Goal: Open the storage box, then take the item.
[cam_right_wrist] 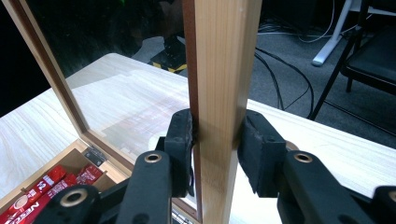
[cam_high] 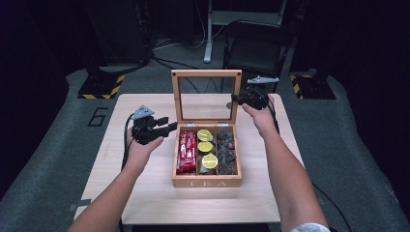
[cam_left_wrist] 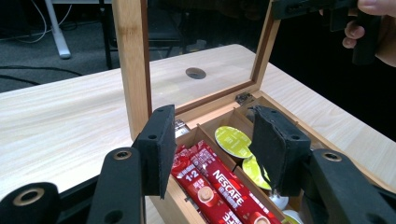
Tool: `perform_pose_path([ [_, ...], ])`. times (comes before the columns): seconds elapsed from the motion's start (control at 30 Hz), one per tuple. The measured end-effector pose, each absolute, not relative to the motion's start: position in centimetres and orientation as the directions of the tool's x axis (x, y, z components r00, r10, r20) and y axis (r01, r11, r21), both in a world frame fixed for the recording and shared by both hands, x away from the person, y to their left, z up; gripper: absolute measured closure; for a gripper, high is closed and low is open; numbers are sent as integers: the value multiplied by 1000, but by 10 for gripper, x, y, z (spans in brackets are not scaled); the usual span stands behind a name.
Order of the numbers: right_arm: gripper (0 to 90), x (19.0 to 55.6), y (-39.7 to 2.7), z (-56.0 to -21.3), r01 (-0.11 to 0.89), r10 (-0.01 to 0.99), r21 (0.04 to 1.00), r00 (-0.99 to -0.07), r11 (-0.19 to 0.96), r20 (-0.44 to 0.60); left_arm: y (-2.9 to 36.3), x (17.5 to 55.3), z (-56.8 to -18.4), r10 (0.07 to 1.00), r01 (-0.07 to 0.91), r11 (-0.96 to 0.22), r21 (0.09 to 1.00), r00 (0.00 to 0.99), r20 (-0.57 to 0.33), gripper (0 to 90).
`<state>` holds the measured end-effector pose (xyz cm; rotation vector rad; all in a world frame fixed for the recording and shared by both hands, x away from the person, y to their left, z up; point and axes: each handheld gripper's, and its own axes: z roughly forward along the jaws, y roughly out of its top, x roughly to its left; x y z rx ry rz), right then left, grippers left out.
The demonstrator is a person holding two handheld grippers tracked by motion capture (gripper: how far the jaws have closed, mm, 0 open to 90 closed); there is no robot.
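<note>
Right hand-held gripper holds the tea box lid upright; left one waits open beside the box.

The light wooden tea box (cam_high: 207,181) stands near the middle of the pale wooden bench (cam_high: 145,203), a little toward its right edge. Its glass-paned wooden lid (cam_high: 206,73) stands upright at the far side of the box. The right hand-held gripper (cam_right_wrist: 215,140) is clenched on the right side bar of the lid frame, one pad on each face. The left hand-held gripper (cam_high: 167,126) is released, nothing between its pads, just beside the left wall of the box. Inside are red Nescafe sachets (cam_high: 186,152) in the left compartment, green-topped capsules (cam_high: 206,147) in the middle, dark packets (cam_high: 226,147) in the right.
</note>
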<state>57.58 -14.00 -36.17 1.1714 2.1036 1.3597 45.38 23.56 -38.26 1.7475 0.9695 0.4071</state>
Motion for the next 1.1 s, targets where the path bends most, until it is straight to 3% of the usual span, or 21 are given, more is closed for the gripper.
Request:
perform_pose_path([
  [1.1,656,581,-141,-362,456,801,872,-582,179,140,231,443,-391,762,431,-151,890,624,-173,463],
])
